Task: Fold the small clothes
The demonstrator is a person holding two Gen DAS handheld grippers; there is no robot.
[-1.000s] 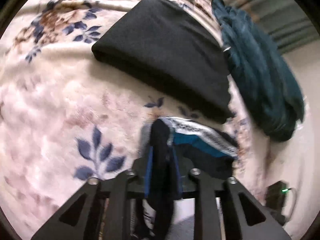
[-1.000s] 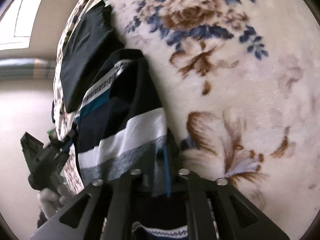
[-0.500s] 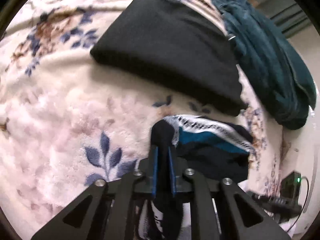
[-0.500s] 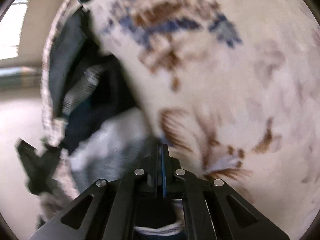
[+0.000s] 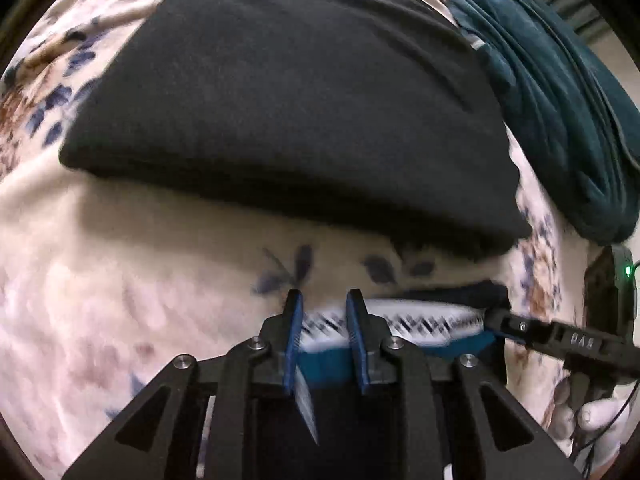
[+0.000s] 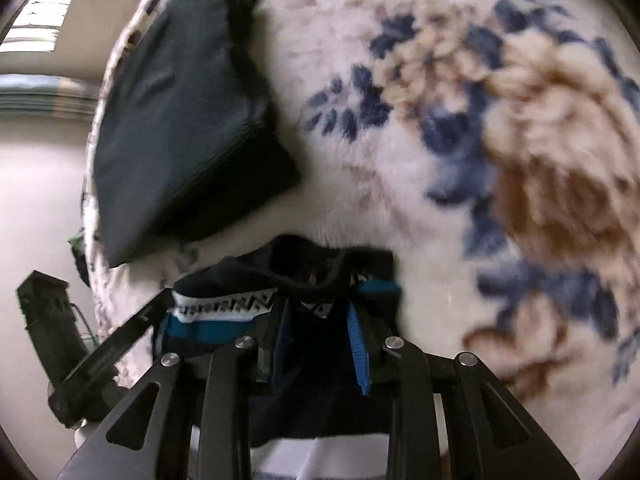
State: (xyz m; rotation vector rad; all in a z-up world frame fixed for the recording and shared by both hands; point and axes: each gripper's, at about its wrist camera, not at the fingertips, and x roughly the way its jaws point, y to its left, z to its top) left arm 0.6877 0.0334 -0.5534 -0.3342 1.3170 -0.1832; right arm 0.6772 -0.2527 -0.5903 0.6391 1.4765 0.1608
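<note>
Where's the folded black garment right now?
In the left wrist view the black garment lies on the floral blanket, just beyond the striped garment, with teal clothes at its right.

My striped garment (image 5: 400, 316) is smeared by motion blur, its lower part hidden behind my left gripper (image 5: 323, 312); at twelve o'clock the black folded cloth (image 5: 288, 100) runs off frame.

Left gripper (image 5: 325, 312) and right gripper (image 6: 318, 320) both spread, side by side.
</note>
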